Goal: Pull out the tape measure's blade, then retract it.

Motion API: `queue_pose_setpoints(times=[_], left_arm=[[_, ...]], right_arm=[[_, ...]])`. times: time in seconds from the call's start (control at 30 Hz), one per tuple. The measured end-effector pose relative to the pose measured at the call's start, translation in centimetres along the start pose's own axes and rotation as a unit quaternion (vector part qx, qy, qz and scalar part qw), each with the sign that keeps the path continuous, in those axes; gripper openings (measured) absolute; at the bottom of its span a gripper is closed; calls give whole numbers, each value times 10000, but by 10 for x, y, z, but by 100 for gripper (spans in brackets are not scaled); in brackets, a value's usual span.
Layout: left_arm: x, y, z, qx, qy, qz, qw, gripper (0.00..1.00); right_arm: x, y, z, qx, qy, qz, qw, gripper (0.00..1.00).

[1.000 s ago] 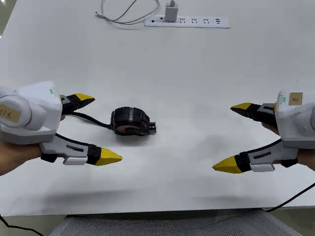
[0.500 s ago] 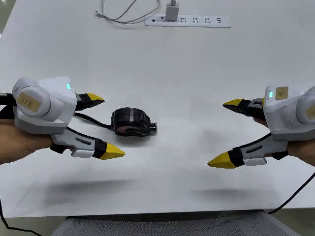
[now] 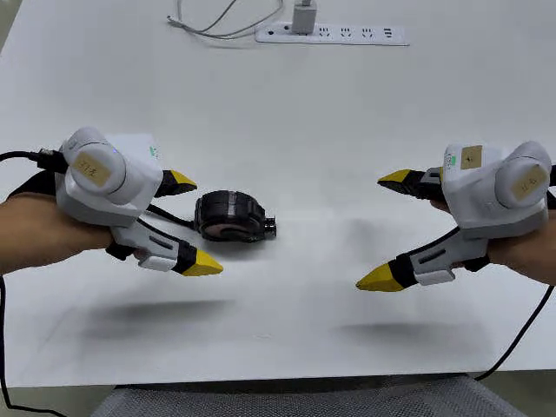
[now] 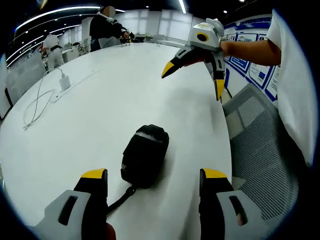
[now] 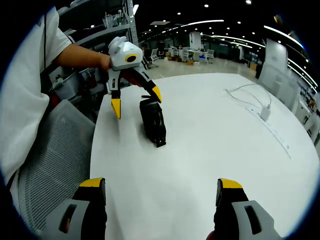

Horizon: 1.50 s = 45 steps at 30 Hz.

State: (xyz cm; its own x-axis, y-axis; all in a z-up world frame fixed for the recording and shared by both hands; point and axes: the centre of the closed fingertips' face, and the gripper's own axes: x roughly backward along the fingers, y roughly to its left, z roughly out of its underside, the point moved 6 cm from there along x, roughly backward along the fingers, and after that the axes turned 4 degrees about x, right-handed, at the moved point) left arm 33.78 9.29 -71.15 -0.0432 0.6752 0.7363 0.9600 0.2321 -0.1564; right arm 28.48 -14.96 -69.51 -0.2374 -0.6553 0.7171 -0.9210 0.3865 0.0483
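Approach step, nothing gripped yet; the left gripper (image 3: 196, 224) gapes wide and empty, the tape measure (image 3: 231, 215) lying just ahead of its tips; the right gripper (image 3: 380, 230), equally wide and empty, faces it from well apart; next, I judge, left clamps the case while right reaches the blade hook (image 3: 272, 226).

This is a large open-plan lab or workshop hall. A long white bench (image 3: 347, 130) carries a power strip (image 3: 334, 35) and charger (image 3: 303, 17). Strip lights (image 5: 202, 22) cross a dark ceiling above metal shelving (image 5: 97, 32) and rows of further desks (image 5: 192, 54). There are blue wall posters (image 4: 250, 67), people (image 4: 107, 25) at the far end, and a mesh chair (image 4: 255, 145).
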Motion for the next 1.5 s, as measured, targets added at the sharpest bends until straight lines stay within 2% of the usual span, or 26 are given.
queue_pose_setpoints(times=[0.43,0.6,0.83,1.07,1.5], left_arm=[[-14,5,2,-204,257,27,9995,49],[-16,8,1,-196,254,10,9995,45],[-19,12,3,-279,297,-57,9992,35],[-20,13,1,-317,262,-58,9991,31],[-21,15,1,-645,342,-75,9973,29]], right_arm=[[-10,-5,-2,-6,-37,-85,10000,90],[-12,-6,-4,-26,-97,-106,9999,88],[-17,-7,-5,-49,-119,-131,9998,87],[-22,-6,-4,-44,-150,-139,9998,86],[-31,-7,-7,94,-219,-149,9996,78]])
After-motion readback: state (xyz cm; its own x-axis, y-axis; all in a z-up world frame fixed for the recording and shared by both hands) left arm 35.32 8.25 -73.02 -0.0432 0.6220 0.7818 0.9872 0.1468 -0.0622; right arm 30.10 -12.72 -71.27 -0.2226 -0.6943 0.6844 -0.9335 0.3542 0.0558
